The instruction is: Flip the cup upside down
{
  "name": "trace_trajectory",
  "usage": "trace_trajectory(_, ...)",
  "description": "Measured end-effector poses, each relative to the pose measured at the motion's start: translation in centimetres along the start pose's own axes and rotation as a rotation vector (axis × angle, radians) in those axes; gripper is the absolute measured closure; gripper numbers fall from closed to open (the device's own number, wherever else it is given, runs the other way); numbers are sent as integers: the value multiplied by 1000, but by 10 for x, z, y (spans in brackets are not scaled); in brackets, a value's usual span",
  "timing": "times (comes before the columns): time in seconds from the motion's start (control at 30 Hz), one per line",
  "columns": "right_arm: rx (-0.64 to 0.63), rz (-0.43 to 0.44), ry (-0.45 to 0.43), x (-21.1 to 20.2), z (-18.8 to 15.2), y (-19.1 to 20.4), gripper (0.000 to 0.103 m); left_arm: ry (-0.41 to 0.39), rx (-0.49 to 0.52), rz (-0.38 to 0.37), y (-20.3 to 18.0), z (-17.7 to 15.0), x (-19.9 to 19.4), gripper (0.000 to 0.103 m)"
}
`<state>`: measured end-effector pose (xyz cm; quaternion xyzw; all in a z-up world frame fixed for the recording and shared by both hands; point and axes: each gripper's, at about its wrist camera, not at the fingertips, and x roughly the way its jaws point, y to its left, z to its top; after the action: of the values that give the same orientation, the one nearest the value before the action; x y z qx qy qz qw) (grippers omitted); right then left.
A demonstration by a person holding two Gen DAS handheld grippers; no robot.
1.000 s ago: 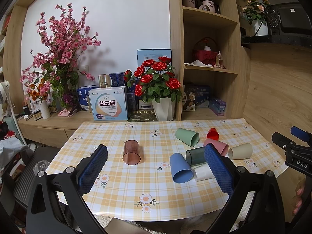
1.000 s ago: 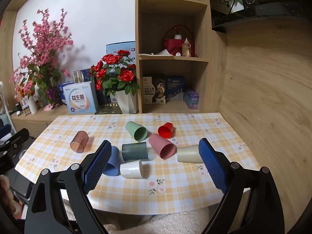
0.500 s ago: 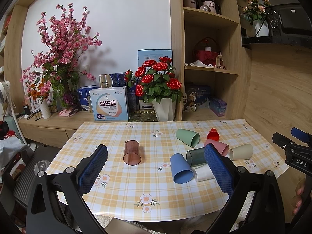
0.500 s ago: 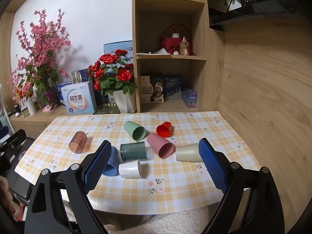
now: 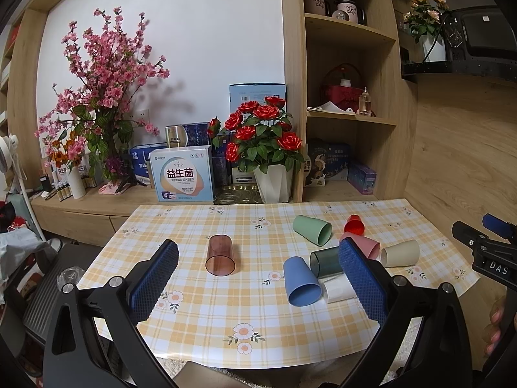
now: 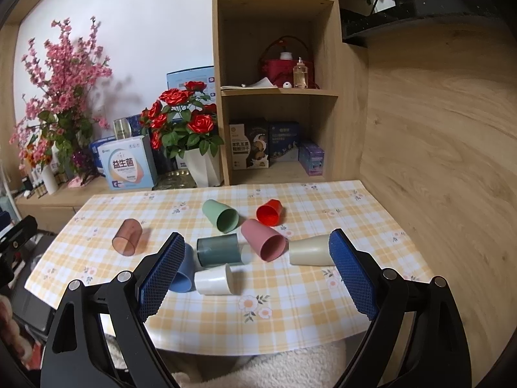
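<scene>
**Cups all on their sides; neither gripper engaged**

The table (image 5: pixel 206 329) carries eight cups, every one lying on its side, none yet inverted. The landmark used here is the brown translucent cup (image 5: pixel 220 254), which lies alone, well apart from the rest, its long axis running roughly toward the left wrist camera and its open mouth facing that camera.

The left gripper (image 5: pixel 258 278) hangs above the near table edge with its jaws wide apart and nothing between them. The brown translucent cup lies ahead of it, closer to its left pad. The right gripper (image 6: pixel 255 278) is likewise spread and empty, and faces the cluster to the right of the brown translucent cup: blue cup (image 5: pixel 302 281), dark teal cup (image 6: pixel 219 250), white cup (image 6: pixel 213 279), pink cup (image 6: pixel 265 240), cream cup (image 6: pixel 308 250), green cup (image 6: pixel 221 216), red cup (image 6: pixel 269 211).

Judgement: the left hand is the nearer to the isolated cup. Bare cloth surrounds it on all sides, giving room to close across its width and rotate it. The cluster is tight, several cups touching or nearly so; a grasp there risks nudging neighbours.
</scene>
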<state>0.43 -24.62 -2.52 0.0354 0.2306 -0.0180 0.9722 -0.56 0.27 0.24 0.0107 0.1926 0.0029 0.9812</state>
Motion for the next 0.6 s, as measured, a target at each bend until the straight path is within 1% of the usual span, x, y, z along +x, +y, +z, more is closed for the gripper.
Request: trace_trajectory(0.6,9,-2,5,2,2,-2,15,-2,1,4,5,6,-4,6)
